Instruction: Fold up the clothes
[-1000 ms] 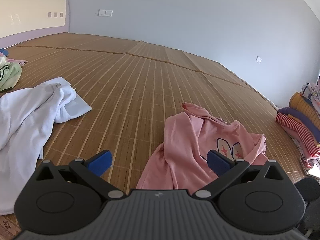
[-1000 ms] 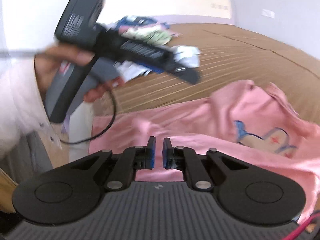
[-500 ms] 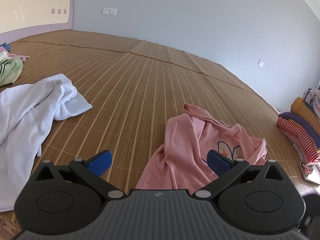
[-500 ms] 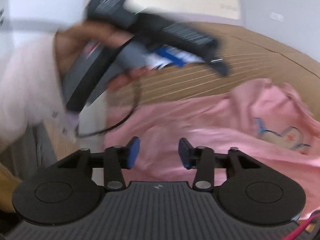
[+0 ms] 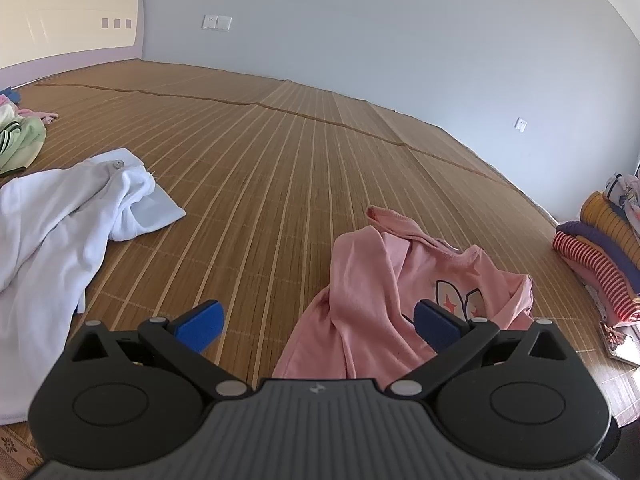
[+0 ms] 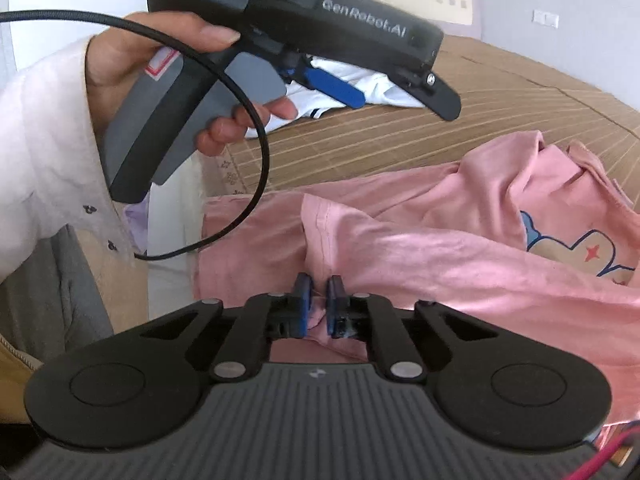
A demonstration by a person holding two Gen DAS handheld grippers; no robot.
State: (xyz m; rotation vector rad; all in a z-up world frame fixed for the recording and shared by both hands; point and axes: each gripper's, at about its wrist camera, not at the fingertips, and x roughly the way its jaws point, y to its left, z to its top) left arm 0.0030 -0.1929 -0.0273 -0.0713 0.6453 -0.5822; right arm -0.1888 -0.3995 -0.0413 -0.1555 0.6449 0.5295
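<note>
A crumpled pink shirt [image 5: 384, 280] with a star-and-ears print lies on the bamboo mat [image 5: 260, 168]. In the right wrist view the same pink shirt [image 6: 440, 248] fills the foreground, and my right gripper [image 6: 319, 304] is shut on a fold of its fabric near the hem. My left gripper [image 5: 316, 322] hangs above the mat with its blue pads wide apart and nothing between them; the shirt lies below and ahead of it. From the right wrist camera, the left gripper's body [image 6: 320, 28] shows, held in a person's hand [image 6: 160, 60].
A rumpled white garment [image 5: 60, 232] lies on the mat at the left. Green and pink clothes [image 5: 16, 140] sit at the far left. A stack of folded clothes [image 5: 600, 252] stands at the right by the wall. A cable [image 6: 240, 184] loops from the left gripper.
My right gripper opened, moved down onto the pink shirt and shut on a fold of it. The left gripper stayed open and in place.
</note>
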